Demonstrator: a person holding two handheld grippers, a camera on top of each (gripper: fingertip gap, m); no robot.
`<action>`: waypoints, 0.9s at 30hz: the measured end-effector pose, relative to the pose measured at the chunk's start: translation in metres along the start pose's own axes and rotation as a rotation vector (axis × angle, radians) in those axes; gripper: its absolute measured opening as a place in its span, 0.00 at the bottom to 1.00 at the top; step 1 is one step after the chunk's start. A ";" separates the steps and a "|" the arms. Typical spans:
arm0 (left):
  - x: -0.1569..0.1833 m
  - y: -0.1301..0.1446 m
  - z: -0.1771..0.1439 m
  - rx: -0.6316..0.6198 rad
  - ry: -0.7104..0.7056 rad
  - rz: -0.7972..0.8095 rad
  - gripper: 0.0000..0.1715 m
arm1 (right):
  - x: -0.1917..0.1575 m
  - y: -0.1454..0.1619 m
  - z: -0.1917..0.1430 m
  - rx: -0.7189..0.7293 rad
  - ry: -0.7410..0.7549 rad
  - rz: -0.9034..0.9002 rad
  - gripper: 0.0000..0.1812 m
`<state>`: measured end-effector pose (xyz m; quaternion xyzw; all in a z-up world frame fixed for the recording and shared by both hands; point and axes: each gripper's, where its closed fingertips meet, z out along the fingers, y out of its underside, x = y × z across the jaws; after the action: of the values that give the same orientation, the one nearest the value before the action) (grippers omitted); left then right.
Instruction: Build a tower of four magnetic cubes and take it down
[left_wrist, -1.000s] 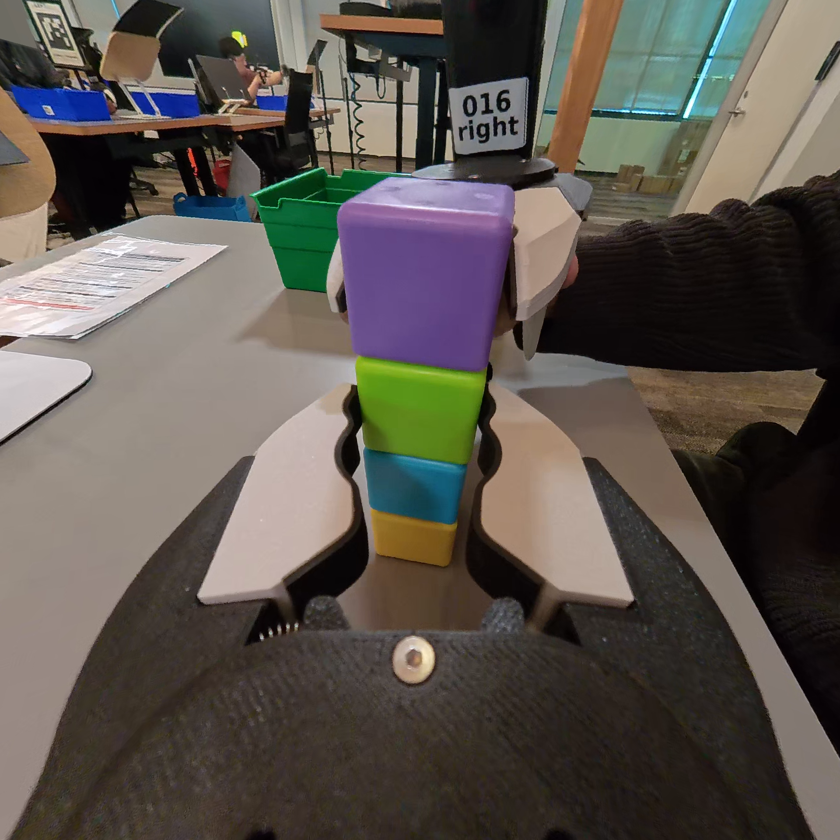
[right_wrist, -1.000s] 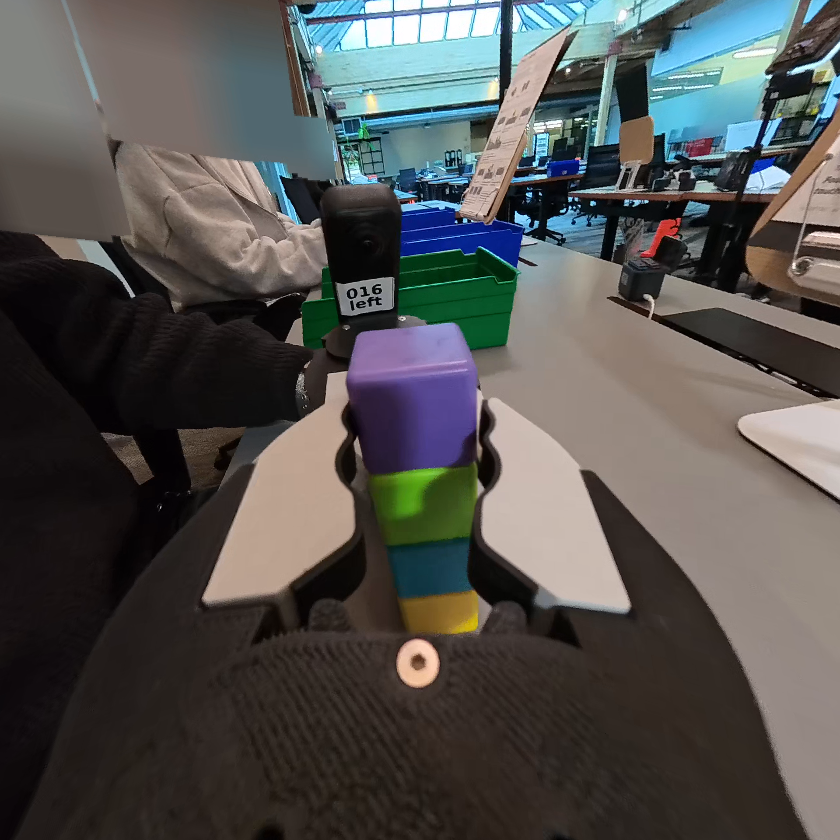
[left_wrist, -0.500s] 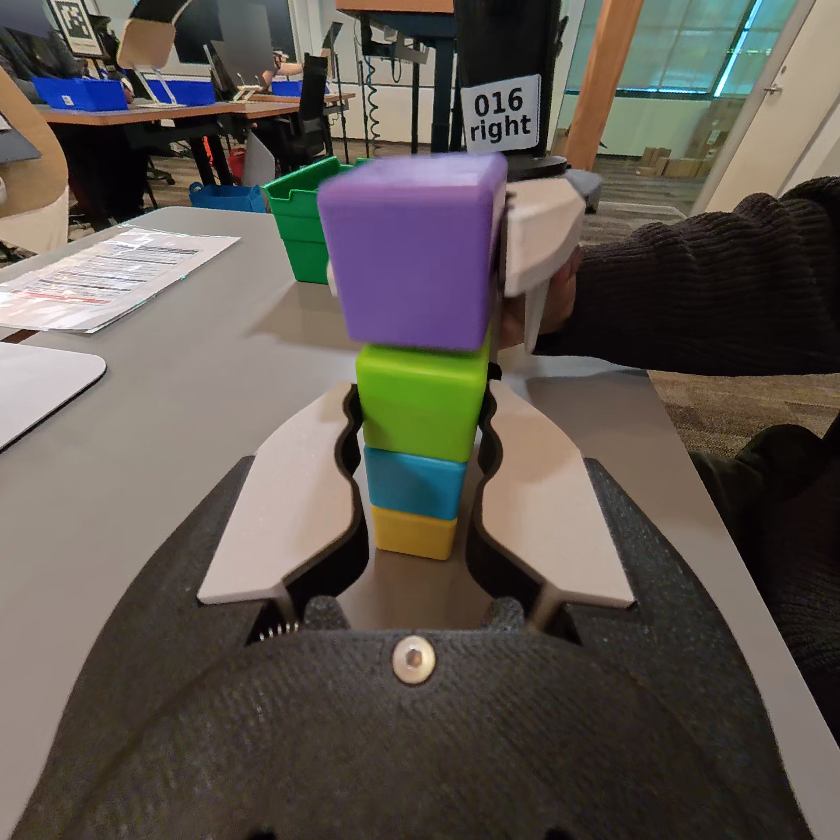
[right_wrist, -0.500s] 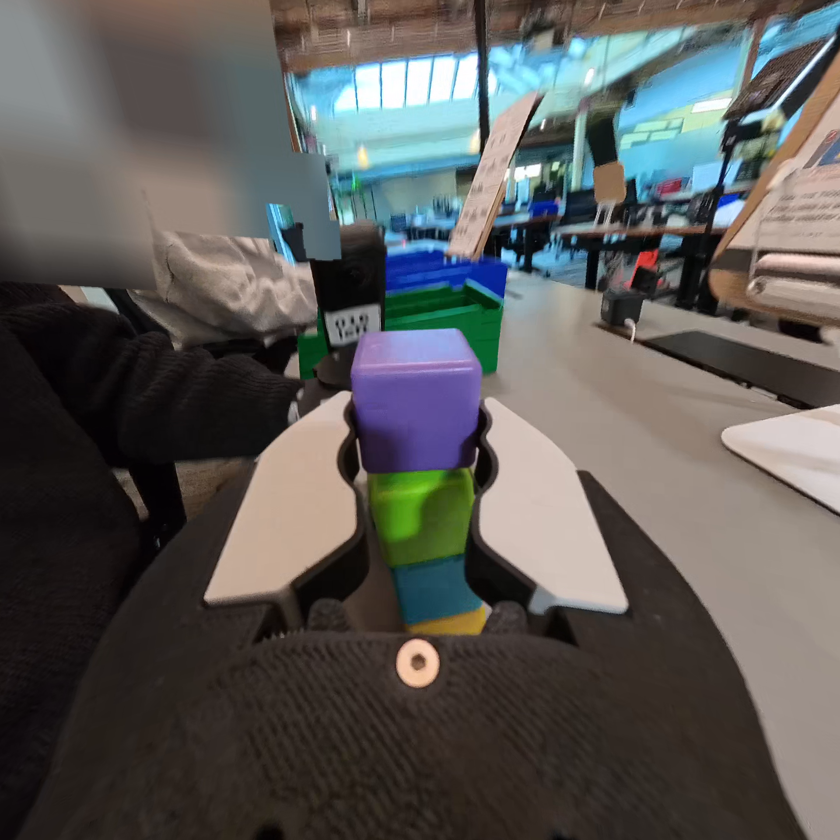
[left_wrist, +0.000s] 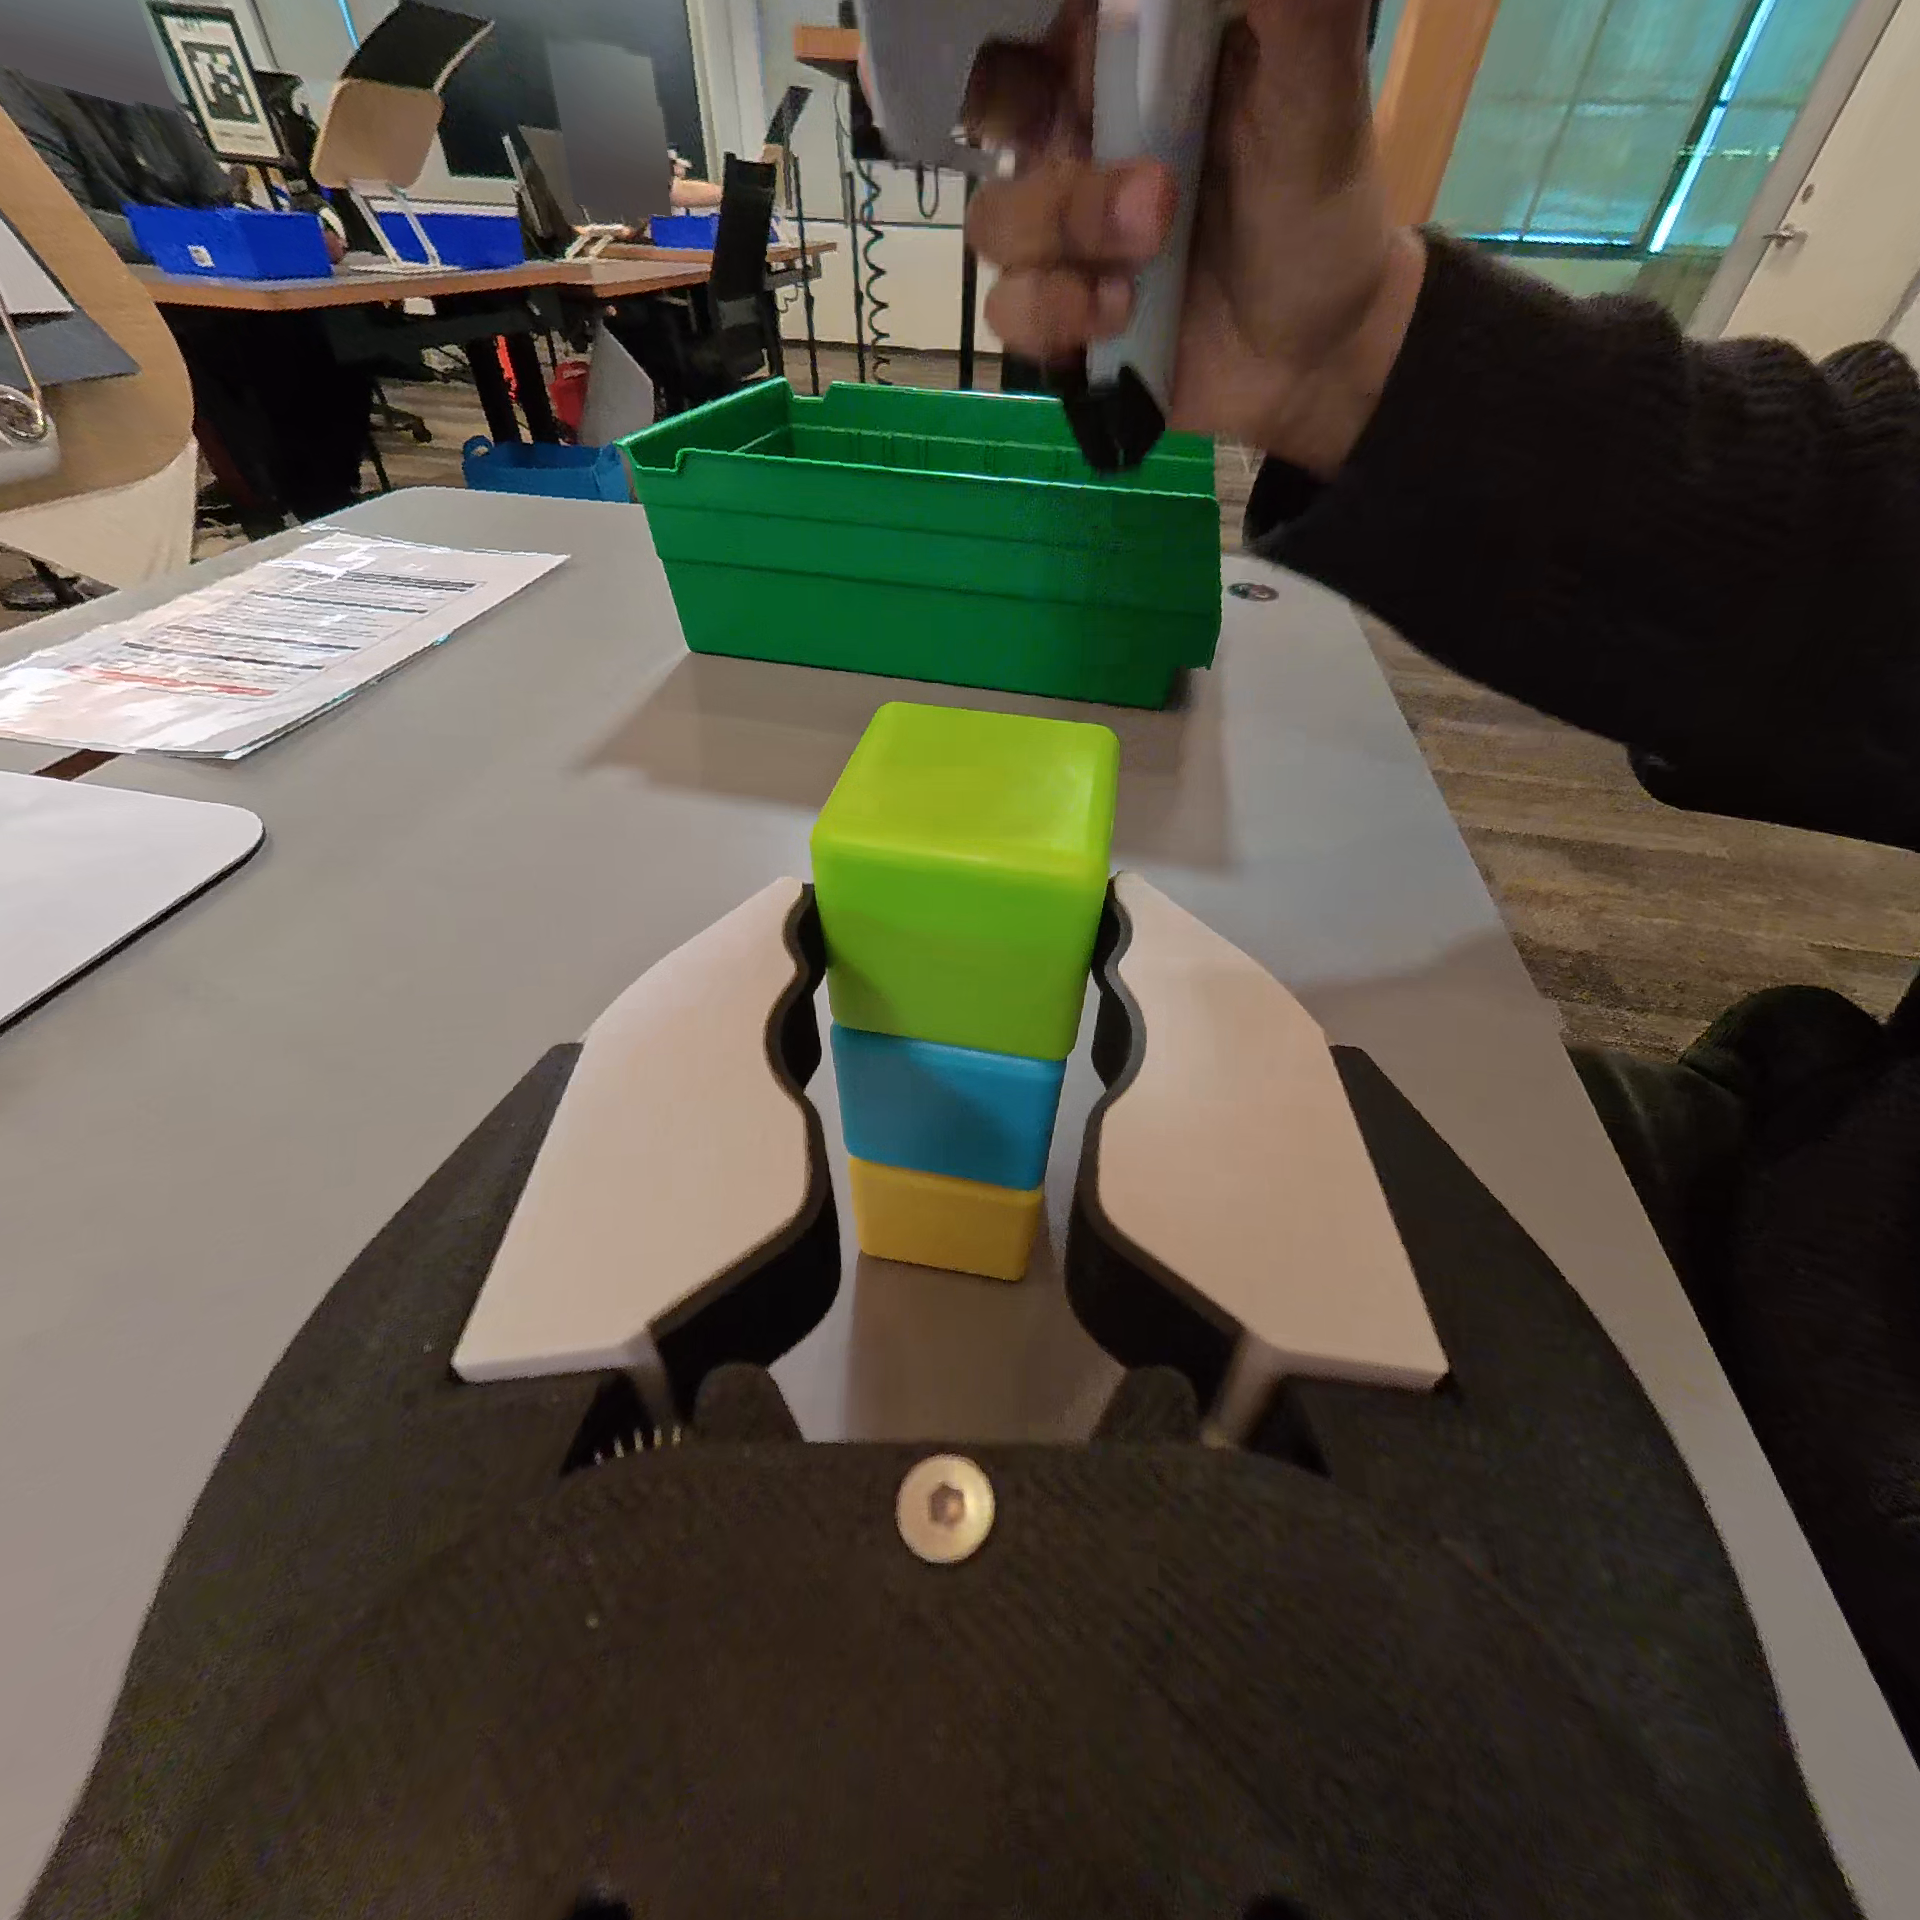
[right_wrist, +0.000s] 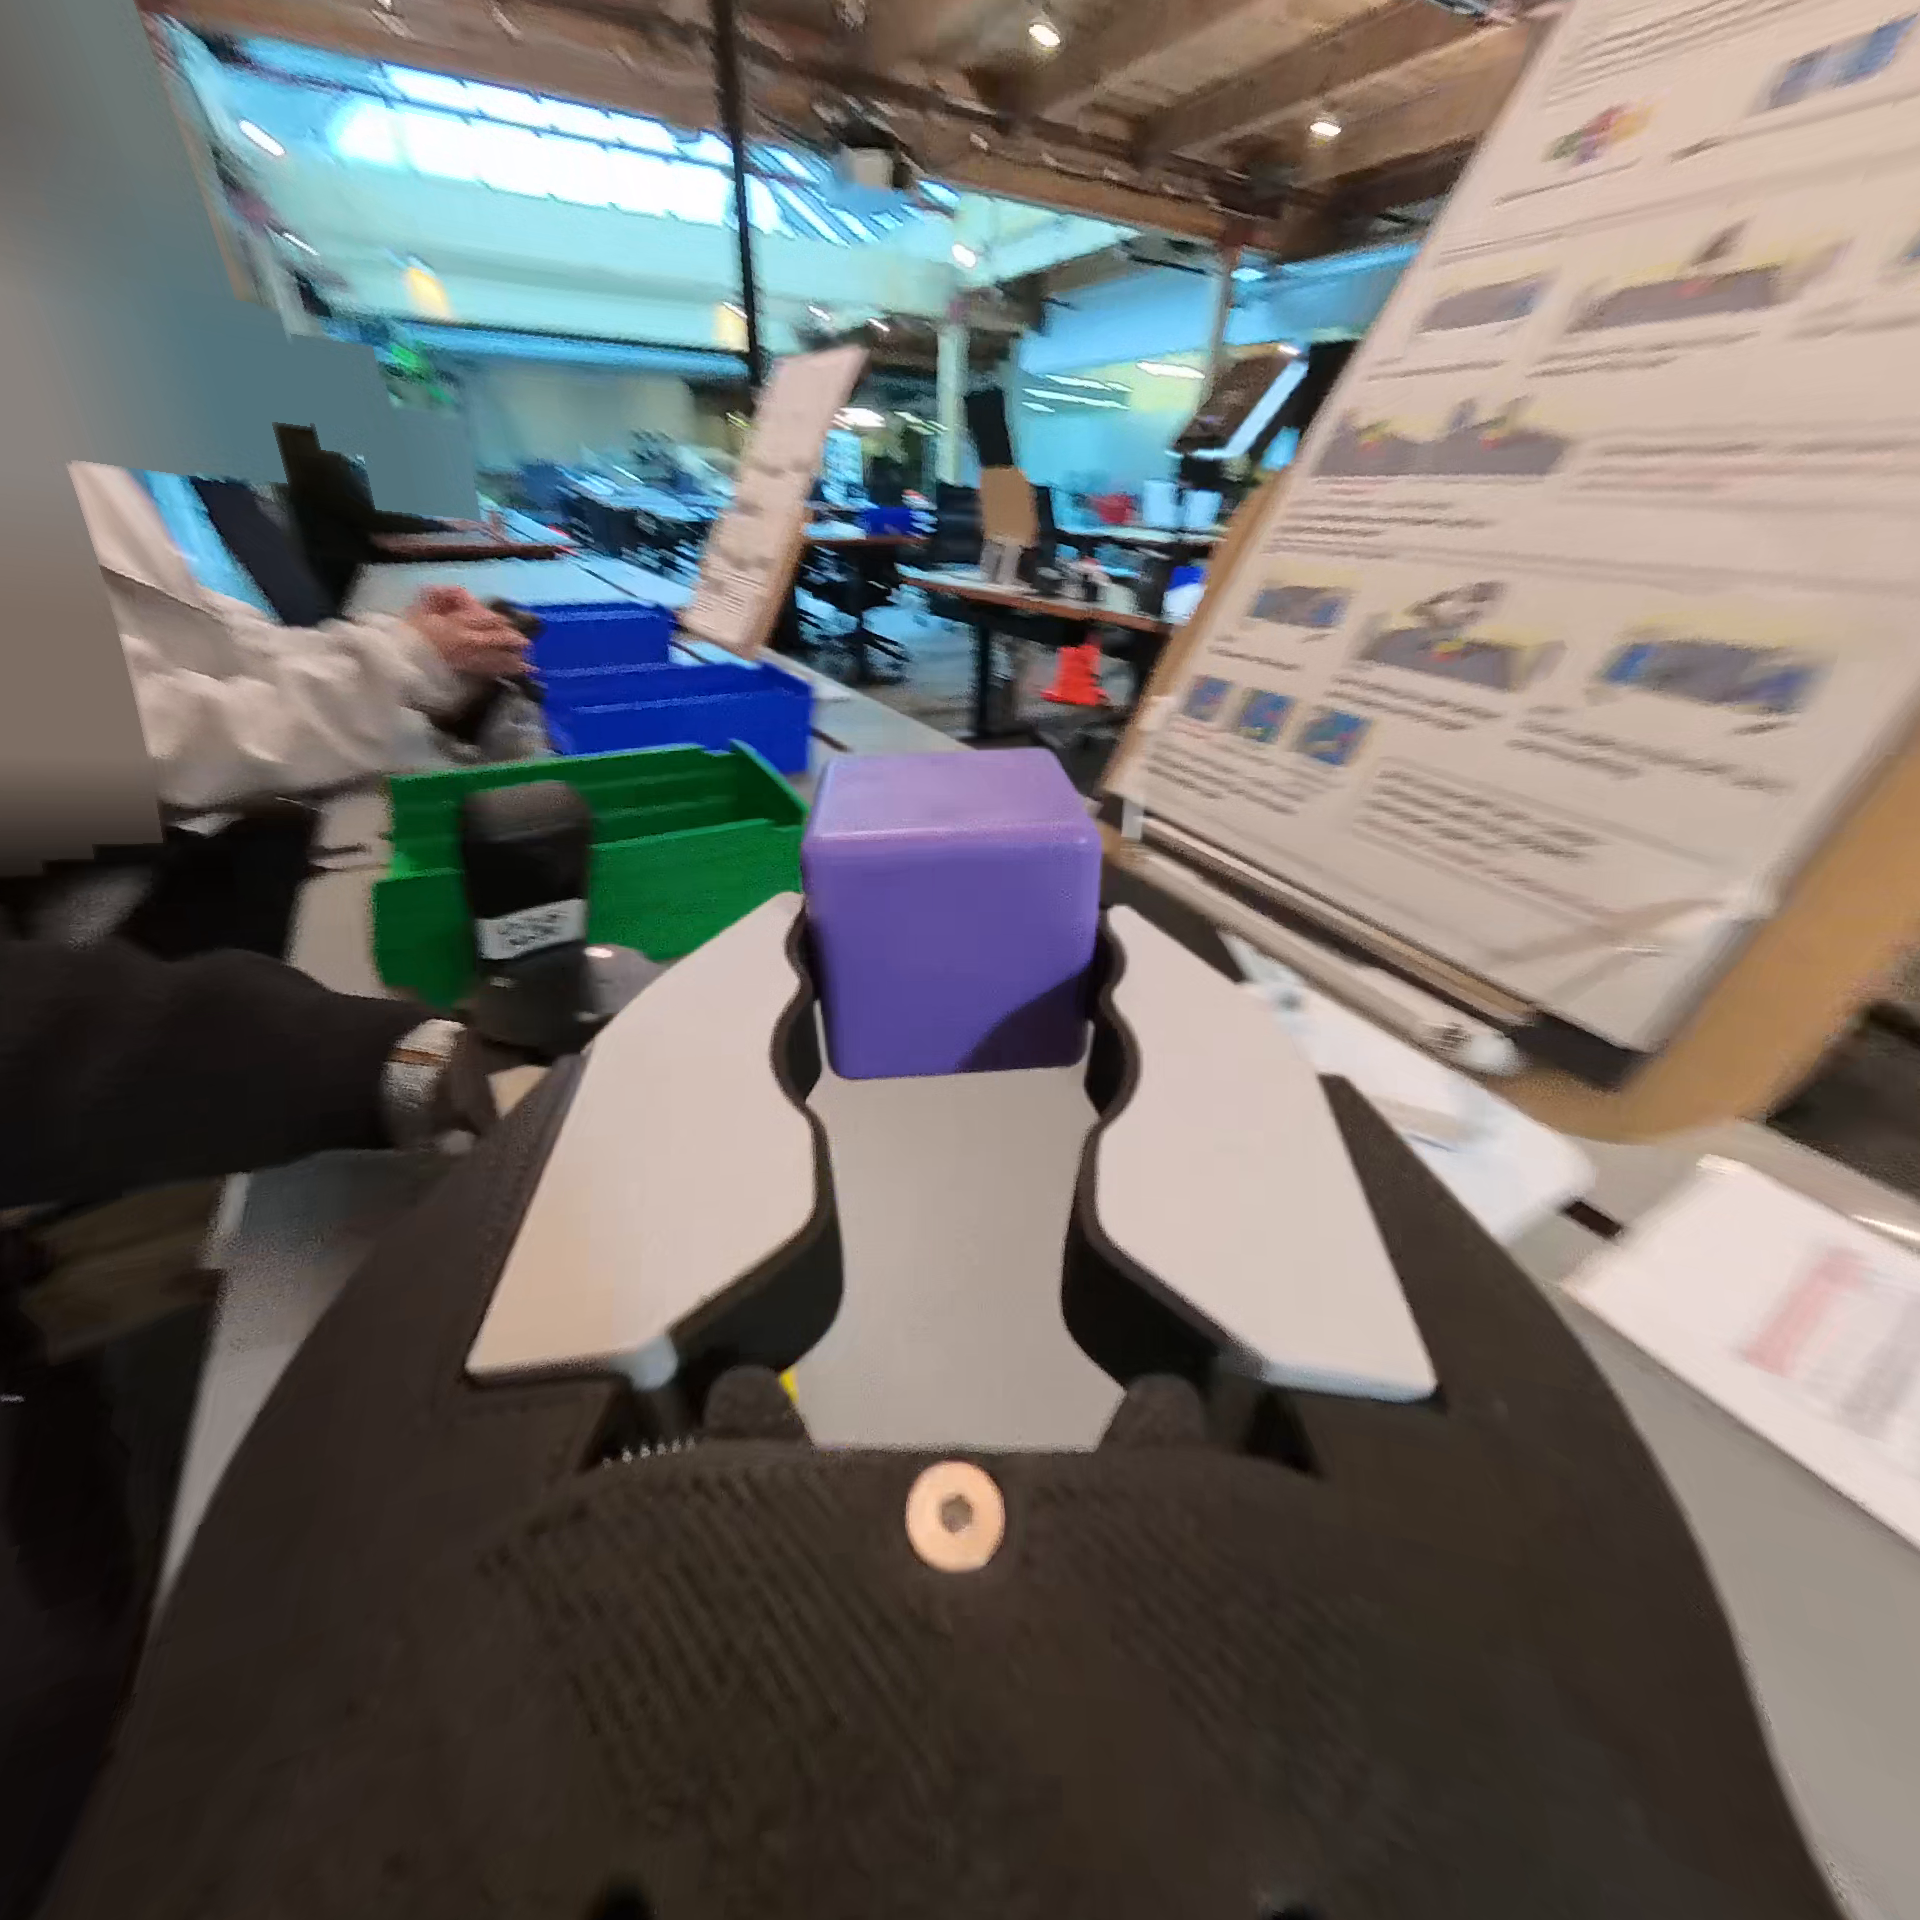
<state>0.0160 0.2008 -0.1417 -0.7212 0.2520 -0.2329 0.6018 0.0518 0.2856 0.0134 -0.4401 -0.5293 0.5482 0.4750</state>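
Note:
A stack of three cubes stands on the grey table (left_wrist: 416, 935): a green cube (left_wrist: 961, 831) on a blue cube (left_wrist: 945, 1107) on a yellow cube (left_wrist: 945, 1216). My left gripper (left_wrist: 961, 914) is shut on the green cube, with its fingertips against the cube's sides. My right gripper (right_wrist: 951, 935) is shut on a purple cube (right_wrist: 951, 904) and holds it in the air above the table. In the left wrist view only the right gripper's handle in a hand (left_wrist: 1132, 208) shows, high above the stack. The purple cube is out of that view.
A green bin (left_wrist: 935, 551) stands on the table behind the stack, and also shows in the right wrist view (right_wrist: 665, 862). A printed sheet (left_wrist: 270, 644) and a white pad (left_wrist: 94, 883) lie to the left. Blue bins (right_wrist: 675, 707), a leaning poster board (right_wrist: 1507, 623) and a seated person's sleeve (right_wrist: 291, 686) are farther off. My right fingertips sit around 20 cm from my left ones.
My right gripper has lifted the purple cube off the top of the green cube and carried it up, out of the left wrist view. My left gripper has stayed on the green cube.

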 end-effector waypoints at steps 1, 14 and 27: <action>0.001 0.000 0.000 -0.001 -0.002 0.002 0.31 | 0.014 -0.008 -0.014 -0.023 0.059 -0.028 0.28; 0.004 -0.004 -0.004 0.023 0.004 -0.030 0.31 | 0.204 0.152 -0.190 -1.201 0.365 -0.053 0.28; 0.001 -0.003 -0.008 0.024 -0.021 -0.029 0.32 | 0.233 0.222 -0.193 -1.555 0.176 -0.014 0.28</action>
<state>0.0117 0.1951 -0.1370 -0.7200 0.2325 -0.2371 0.6094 0.1921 0.5491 -0.2138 -0.6851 -0.7244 -0.0201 0.0741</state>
